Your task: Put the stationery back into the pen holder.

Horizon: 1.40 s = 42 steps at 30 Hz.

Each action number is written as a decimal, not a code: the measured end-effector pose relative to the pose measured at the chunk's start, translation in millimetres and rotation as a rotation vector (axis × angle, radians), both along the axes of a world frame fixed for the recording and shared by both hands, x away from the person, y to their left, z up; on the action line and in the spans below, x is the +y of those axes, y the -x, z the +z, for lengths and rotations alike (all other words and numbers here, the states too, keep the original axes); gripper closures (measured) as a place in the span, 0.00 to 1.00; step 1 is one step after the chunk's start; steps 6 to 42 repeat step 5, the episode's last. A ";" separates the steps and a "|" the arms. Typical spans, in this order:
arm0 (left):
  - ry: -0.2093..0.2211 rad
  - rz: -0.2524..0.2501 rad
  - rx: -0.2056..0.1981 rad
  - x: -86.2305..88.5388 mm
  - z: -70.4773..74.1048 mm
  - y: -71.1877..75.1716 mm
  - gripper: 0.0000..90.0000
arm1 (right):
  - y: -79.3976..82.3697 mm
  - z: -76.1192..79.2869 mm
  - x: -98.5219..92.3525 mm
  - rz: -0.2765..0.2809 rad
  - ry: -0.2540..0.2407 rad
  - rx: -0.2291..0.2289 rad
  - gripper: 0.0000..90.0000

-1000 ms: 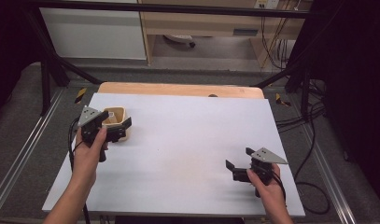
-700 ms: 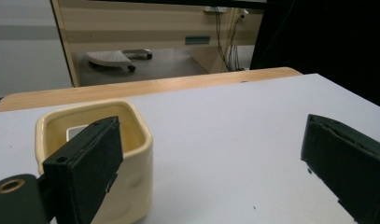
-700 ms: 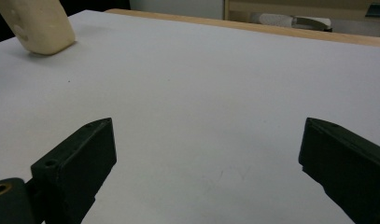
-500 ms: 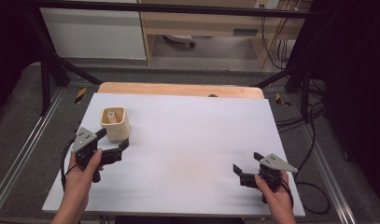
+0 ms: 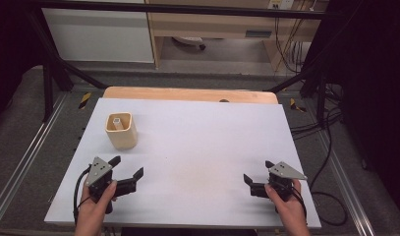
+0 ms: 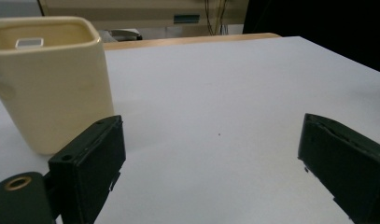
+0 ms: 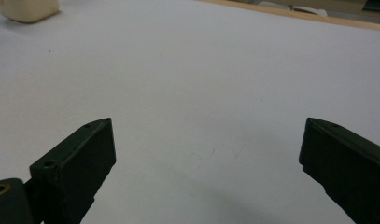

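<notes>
the cream cup [image 5: 121, 131] stands upright on the white worktop [image 5: 202, 142], in its far left part, with a small pale square piece [image 5: 118, 120] inside it at the rim. in the left gripper view the cup [image 6: 50, 79] rises just beyond the left jaw, apart from it, and the square piece [image 6: 29, 43] lies at its mouth. the left tool [image 5: 127, 167] is held in a hand [image 5: 92, 214] near the front left edge of the worktop, nearer to the person than the cup and not touching it; its jaws are spread wide with nothing between them. the right tool [image 5: 257, 172] is held in the other hand [image 5: 288, 211] near the front right edge, well apart from the cup, its jaws also spread wide and holding nothing. in the right gripper view the cup [image 7: 26, 9] sits at the far left corner, across the bare worktop [image 7: 201, 84].
</notes>
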<state>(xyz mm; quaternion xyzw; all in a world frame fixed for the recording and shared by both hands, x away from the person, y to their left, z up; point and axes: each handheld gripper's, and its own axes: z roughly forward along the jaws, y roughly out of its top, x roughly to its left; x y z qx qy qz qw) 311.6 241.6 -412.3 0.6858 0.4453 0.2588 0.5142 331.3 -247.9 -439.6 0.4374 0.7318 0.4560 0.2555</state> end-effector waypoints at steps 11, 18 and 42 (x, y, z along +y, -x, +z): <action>-0.014 -0.005 0.033 2.9 -8.4 0.2 0.09 | -7.7 -10.2 3.3 -0.032 0.058 0.081 0.04; -0.014 -0.005 0.033 2.9 -8.4 0.2 0.09 | -7.7 -10.2 3.3 -0.032 0.058 0.081 0.04; -0.014 -0.005 0.033 2.9 -8.4 0.2 0.09 | -7.7 -10.2 3.3 -0.032 0.058 0.081 0.04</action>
